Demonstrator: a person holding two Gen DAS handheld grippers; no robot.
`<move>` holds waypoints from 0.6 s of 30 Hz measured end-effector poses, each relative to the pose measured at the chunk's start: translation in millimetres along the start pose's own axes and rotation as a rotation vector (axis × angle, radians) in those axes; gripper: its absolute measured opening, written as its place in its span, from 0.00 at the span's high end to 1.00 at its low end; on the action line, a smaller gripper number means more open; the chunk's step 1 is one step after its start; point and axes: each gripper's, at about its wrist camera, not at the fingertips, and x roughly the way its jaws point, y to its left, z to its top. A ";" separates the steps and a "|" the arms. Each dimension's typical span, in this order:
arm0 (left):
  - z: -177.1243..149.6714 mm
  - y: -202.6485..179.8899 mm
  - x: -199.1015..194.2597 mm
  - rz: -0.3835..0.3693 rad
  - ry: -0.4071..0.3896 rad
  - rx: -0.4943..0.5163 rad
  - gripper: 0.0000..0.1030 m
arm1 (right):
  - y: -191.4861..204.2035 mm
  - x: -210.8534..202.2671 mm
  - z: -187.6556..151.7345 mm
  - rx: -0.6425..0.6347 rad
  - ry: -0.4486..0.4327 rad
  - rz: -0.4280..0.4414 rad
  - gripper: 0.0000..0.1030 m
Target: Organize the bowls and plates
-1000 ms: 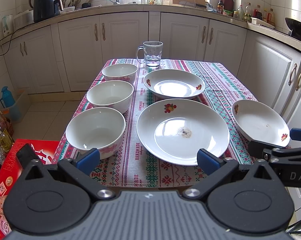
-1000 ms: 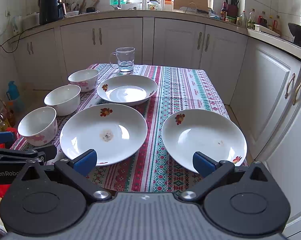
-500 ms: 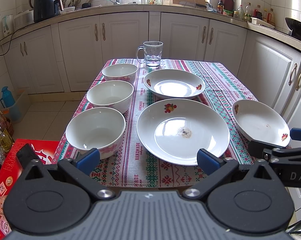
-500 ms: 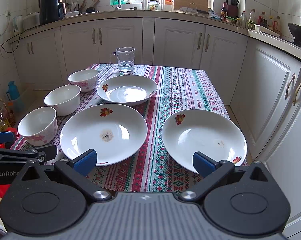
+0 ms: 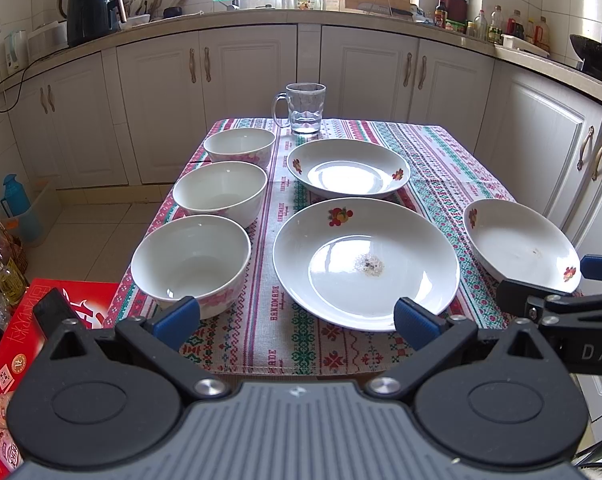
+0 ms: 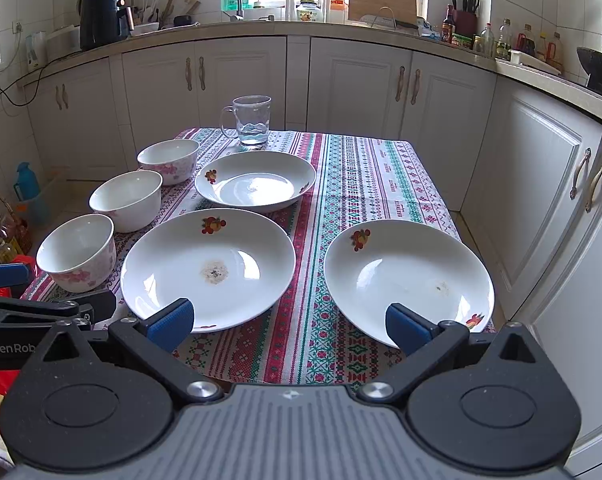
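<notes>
Jaws: both pairs apart, empty, at the surface's near edge. Left gripper faces between near bowl and big plate; bowl row runs away. Right gripper is nearer the right plate. Far plate, then glass.

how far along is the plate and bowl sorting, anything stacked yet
Nothing looks stacked yet. The three bowls sit singly in a row along the table's left side, and the three plates lie apart on the cloth. Nothing is in hand: the left gripper and right gripper are both open and empty at the near edge. All the stacking is left.
</notes>
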 end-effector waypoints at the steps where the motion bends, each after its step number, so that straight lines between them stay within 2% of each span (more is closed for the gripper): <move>1: -0.1 0.0 0.0 -0.001 0.000 0.000 0.01 | -0.2 0.0 -0.6 0.000 0.000 0.000 0.00; 18: 3.4 -4.6 3.0 -0.011 -0.039 0.051 0.01 | -2.9 1.2 0.2 -0.004 -0.013 0.008 0.00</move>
